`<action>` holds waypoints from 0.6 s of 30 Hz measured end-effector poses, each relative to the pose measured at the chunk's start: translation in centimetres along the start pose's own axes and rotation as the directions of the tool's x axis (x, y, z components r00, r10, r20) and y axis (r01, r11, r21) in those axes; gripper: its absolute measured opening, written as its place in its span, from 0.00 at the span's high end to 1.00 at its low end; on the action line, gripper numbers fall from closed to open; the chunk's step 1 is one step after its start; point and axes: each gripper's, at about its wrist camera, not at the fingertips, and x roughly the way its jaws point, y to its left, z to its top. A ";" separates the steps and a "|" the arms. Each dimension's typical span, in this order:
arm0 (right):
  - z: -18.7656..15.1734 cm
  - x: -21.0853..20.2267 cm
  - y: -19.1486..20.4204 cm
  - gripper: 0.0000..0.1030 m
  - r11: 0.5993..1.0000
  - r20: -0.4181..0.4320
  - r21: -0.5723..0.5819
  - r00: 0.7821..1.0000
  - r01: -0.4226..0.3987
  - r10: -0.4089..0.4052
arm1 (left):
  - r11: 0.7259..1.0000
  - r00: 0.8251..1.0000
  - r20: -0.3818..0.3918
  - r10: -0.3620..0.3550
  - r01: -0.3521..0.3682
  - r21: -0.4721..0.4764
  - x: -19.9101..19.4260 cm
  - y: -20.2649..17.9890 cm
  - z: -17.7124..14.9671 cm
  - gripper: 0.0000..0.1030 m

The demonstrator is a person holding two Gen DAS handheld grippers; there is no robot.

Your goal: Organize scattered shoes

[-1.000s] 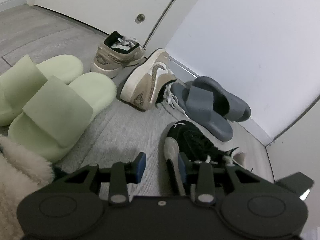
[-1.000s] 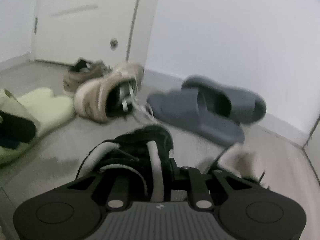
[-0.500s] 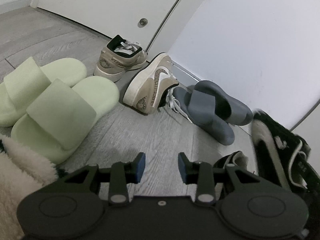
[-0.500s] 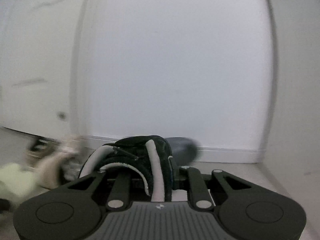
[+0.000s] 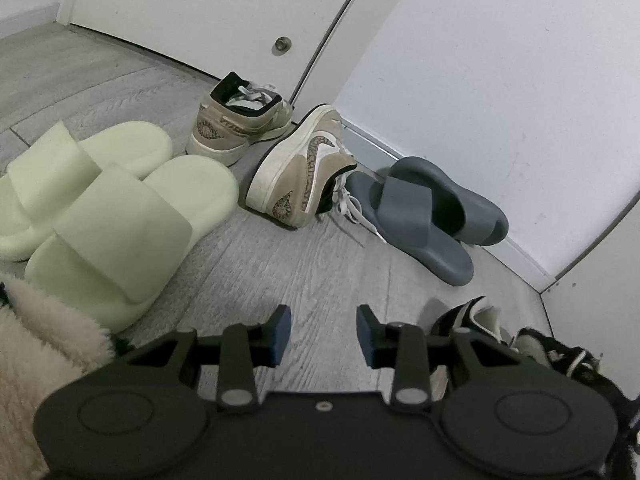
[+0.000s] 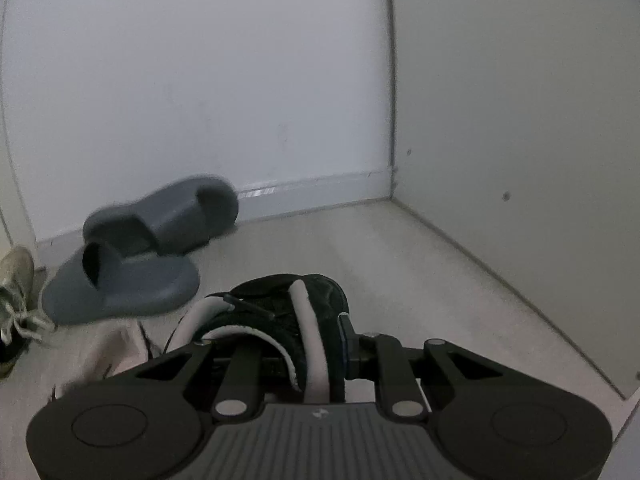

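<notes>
Lying against the skirting of the white wall (image 5: 500,80), the grey slides (image 5: 424,216) serve as the landmark: one sits on the grey plank floor (image 5: 320,272) and the other leans over it toward the wall. Just left of the slides, a tan sneaker (image 5: 304,176) is tipped on its side with its white laces spilling out to touch the nearer slide, and behind that its upright mate (image 5: 240,120) stands by the white door (image 5: 200,4). Farther left of the slides, well apart from them, a pair of pale green slides (image 5: 108,208) lies side by side. In front of the slides, toward the corner, a black sneaker (image 6: 280,320) with white trim is held off the floor by the right tongs (image 6: 280,360), whose fingers are clamped on its collar; a second black shoe (image 5: 472,316) rests on the floor beside it, partly hidden. Nothing lies between the held shoe and the corner. The left tongs (image 5: 322,332) hover low over bare floor in front of the slides, fingers apart and holding nothing, with a fleecy cream sleeve (image 5: 36,360) at their left.
</notes>
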 end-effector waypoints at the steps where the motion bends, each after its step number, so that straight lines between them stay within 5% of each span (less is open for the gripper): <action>1: -0.3 0.2 0.3 0.81 1.000 -0.014 -0.012 1.000 -0.021 0.021 | 1.000 1.000 0.001 0.000 0.000 0.001 0.0 0.0 -0.1 0.64; 13: -2.4 0.4 2.8 0.80 0.989 -0.116 -0.042 0.984 -0.138 0.133 | 1.000 1.000 0.009 -0.009 0.009 0.013 -0.2 -0.3 -0.2 0.64; 18: -3.2 0.0 5.1 0.79 0.968 -0.161 -0.085 0.962 -0.236 0.220 | 1.000 1.000 0.012 -0.013 0.013 0.011 -0.3 -0.2 -0.2 0.64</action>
